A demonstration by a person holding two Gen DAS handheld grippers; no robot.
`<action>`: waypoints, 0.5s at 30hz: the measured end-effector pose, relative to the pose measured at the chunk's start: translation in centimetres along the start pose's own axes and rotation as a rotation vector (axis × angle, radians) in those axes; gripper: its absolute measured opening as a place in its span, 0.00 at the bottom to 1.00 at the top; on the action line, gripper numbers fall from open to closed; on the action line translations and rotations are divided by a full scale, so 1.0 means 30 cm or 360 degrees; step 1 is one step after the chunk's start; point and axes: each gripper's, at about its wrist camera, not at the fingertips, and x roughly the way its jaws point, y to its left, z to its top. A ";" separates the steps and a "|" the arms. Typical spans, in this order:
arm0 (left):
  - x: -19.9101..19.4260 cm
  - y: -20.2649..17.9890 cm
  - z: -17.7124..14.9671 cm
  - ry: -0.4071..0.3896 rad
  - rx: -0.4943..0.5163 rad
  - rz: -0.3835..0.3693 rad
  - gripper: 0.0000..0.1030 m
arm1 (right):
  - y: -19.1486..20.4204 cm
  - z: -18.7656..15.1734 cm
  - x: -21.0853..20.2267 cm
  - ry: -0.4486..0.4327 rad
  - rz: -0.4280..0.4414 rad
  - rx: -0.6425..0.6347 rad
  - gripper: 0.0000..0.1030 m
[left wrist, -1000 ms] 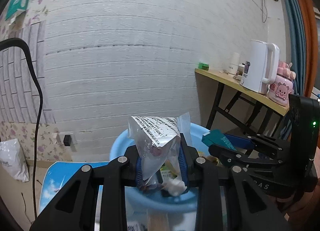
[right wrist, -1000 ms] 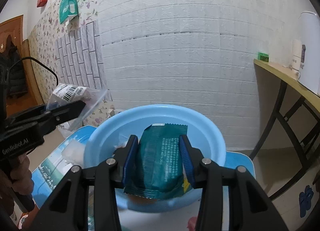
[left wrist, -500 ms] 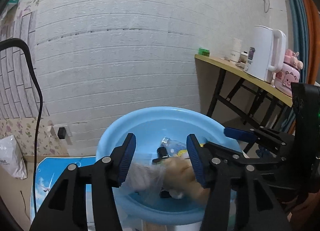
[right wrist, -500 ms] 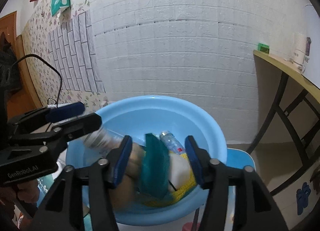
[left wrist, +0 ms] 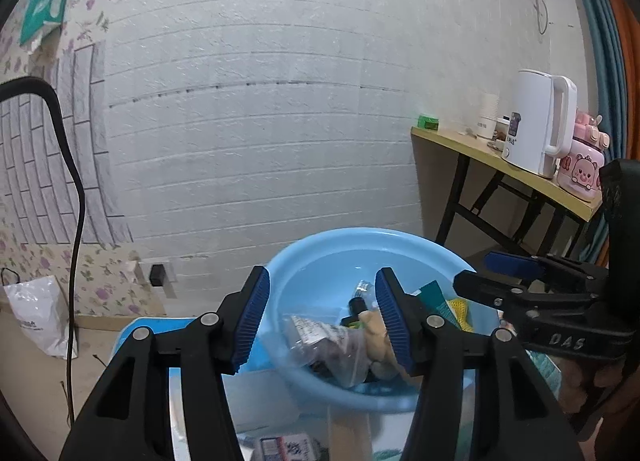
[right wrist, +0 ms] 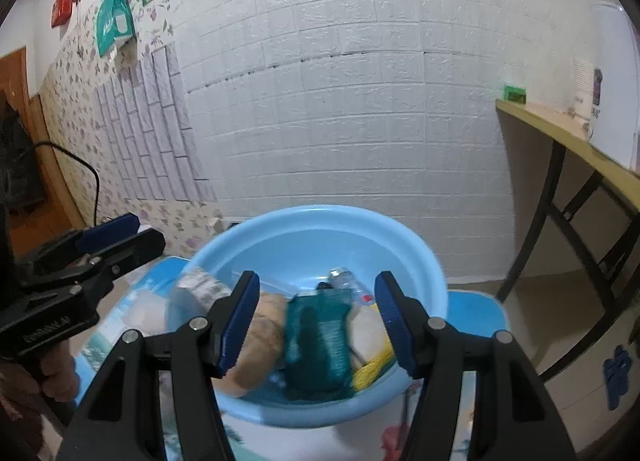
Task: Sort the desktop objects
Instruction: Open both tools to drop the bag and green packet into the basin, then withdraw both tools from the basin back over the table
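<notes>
Right wrist view: one blue basin (right wrist: 424, 261) holds one teal packet (right wrist: 320, 337); both grippers' jaws opening, empty.

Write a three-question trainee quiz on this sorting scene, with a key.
1. True or false: the green packet lies inside the blue basin.
2. What stands between the left gripper pads? A) a clear bag B) nothing held C) a cup
3. Fill in: the white kettle stands on the side ____.

Key: 1 true; 2 B, the jaws are opening, nothing pressed between them; 3 table.
</notes>
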 end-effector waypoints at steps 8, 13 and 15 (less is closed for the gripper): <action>-0.077 0.049 -0.017 -0.0048 0.0067 0.0110 0.58 | 0.076 0.002 -0.055 0.0002 -0.0069 -0.0011 0.58; -0.085 0.110 -0.007 -0.0030 0.0042 0.0149 0.59 | 0.076 0.028 0.013 -0.0013 -0.0217 -0.0111 0.58; -0.071 0.129 0.005 -0.0021 0.0060 0.0191 0.59 | 0.066 0.052 0.062 -0.0019 -0.0363 -0.0179 0.58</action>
